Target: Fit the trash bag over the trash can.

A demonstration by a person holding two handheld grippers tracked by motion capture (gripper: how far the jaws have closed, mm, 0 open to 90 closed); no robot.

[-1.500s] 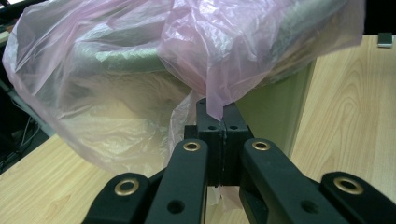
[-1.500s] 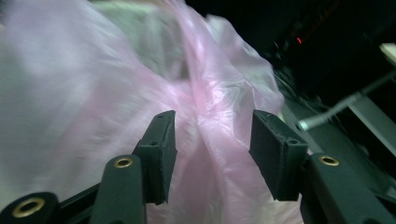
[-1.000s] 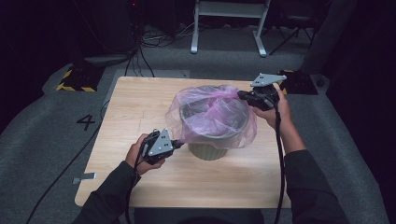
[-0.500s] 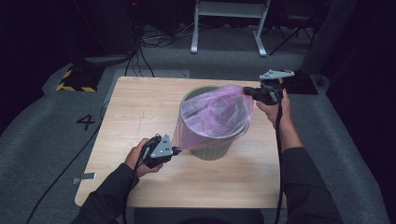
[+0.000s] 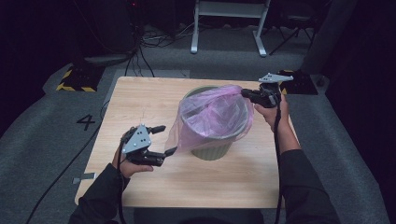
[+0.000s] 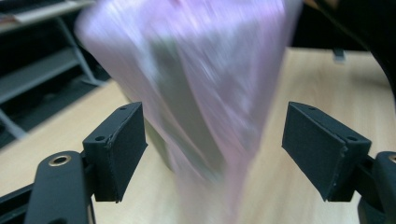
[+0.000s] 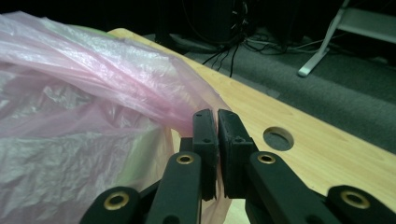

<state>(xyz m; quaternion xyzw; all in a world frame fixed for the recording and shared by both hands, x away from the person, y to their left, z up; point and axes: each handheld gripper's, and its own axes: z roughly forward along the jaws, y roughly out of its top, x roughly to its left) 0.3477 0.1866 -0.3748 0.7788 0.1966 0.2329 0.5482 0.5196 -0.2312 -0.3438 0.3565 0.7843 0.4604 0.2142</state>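
Two grippers were working the pink liner (image 5: 212,116) on the bin (image 5: 210,149): right gripper (image 7: 217,122) clenched on the liner's 2 o'clock edge, left gripper (image 6: 212,149) released around its 8 o'clock side, so I'd have closed left before stretching over the rim.

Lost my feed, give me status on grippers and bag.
Right gripper shut on pink bag edge. Left gripper open, bag between jaws. Bag drapes over green bin. Nothing blocking.

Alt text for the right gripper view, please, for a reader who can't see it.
The right gripper, jaws closed, pinches a fold of the pink plastic bag, whose crinkled film spreads to the left over a green bin. To the right lies a light wooden table with a round hole. Beyond it are grey carpet, cables and a white frame leg.
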